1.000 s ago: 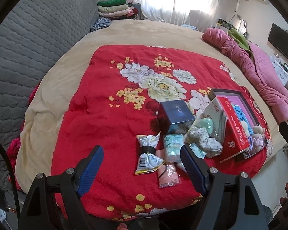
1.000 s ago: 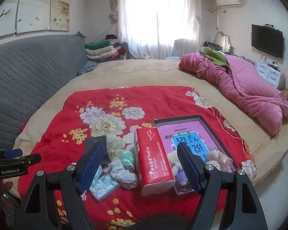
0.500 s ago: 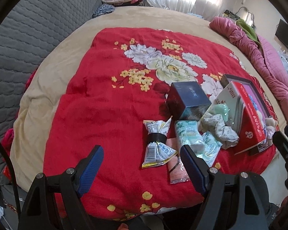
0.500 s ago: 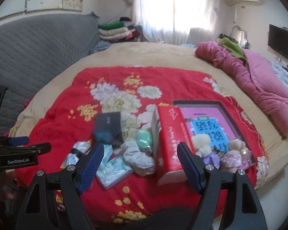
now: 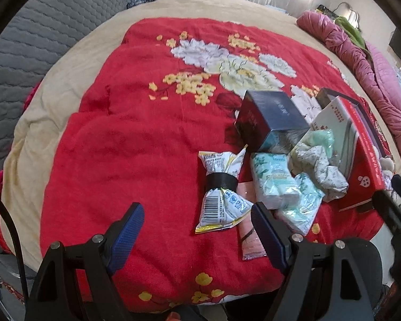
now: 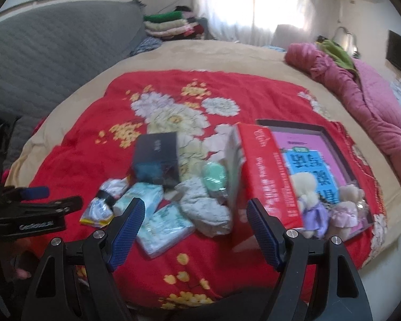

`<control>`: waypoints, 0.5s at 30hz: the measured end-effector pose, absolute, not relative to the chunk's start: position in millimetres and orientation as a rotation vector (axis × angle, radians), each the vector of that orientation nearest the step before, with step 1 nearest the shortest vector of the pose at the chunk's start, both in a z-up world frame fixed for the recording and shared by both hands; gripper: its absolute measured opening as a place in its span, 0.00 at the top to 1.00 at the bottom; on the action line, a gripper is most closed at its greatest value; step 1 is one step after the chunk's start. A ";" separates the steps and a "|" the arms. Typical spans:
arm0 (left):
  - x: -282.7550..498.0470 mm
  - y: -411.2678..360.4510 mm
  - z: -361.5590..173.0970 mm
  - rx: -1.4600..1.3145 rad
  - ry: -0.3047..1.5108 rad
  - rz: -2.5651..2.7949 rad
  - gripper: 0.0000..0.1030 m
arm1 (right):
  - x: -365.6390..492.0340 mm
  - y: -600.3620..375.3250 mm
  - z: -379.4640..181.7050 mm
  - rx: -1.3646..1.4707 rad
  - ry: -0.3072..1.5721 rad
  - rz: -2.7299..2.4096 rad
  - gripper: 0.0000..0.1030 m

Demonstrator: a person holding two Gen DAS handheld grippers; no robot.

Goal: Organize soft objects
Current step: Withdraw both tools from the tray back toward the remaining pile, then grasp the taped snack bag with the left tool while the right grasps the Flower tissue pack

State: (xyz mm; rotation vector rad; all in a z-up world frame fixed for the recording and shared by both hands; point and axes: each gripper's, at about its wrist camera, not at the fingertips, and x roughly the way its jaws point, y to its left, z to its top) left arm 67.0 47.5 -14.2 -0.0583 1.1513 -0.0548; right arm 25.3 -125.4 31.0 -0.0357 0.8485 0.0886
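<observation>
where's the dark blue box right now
In the left wrist view the dark blue box sits on the red blanket, right of centre, just behind the tissue packs and left of the red carton.

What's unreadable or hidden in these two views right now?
- Pink packet: left wrist view, partly under the snack bag and behind a finger.
- Red tissue box lettering: right wrist view, motion-blurred.
- Tray near end: right wrist view, covered by plush dolls.
- Navy box contents: too dark, both views.
</observation>
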 end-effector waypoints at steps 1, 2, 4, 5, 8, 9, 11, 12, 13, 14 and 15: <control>68.7 47.4 -16.5 -0.061 1.155 -0.054 0.21 | 27.1 -120.4 26.5 -0.047 0.860 0.097 0.23; 70.3 47.2 -18.9 -0.063 1.160 -0.052 0.21 | 27.9 -116.9 23.2 -0.060 0.867 0.102 0.23; 74.0 47.5 -23.2 -0.075 1.167 -0.054 0.21 | 30.5 -112.0 15.4 -0.076 0.888 0.117 0.23; 75.8 47.4 -25.0 -0.080 1.171 -0.054 0.21 | 31.7 -110.4 9.7 -0.074 0.908 0.123 0.23; 81.4 46.7 -29.9 -0.094 1.182 -0.056 0.21 | 32.2 -106.6 -6.6 -0.064 0.949 0.127 0.23; 83.7 46.6 -32.1 -0.101 1.187 -0.056 0.21 | 32.8 -104.6 -13.4 -0.066 0.970 0.123 0.23; 87.0 46.3 -35.2 -0.107 1.191 -0.055 0.21 | 33.2 -101.8 -23.4 -0.053 1.001 0.131 0.23; 88.2 45.8 -37.2 -0.109 1.192 -0.055 0.21 | 34.1 -100.7 -28.0 -0.044 1.011 0.126 0.23; 89.3 45.7 -38.7 -0.110 1.193 -0.057 0.21 | 34.7 -100.2 -31.7 -0.037 1.020 0.121 0.23; 89.9 45.4 -40.0 -0.110 1.193 -0.059 0.21 | 35.5 -100.0 -35.1 -0.026 1.030 0.118 0.23; 90.7 45.4 -41.8 -0.110 1.195 -0.058 0.21 | 36.1 -100.4 -37.5 -0.019 1.037 0.113 0.23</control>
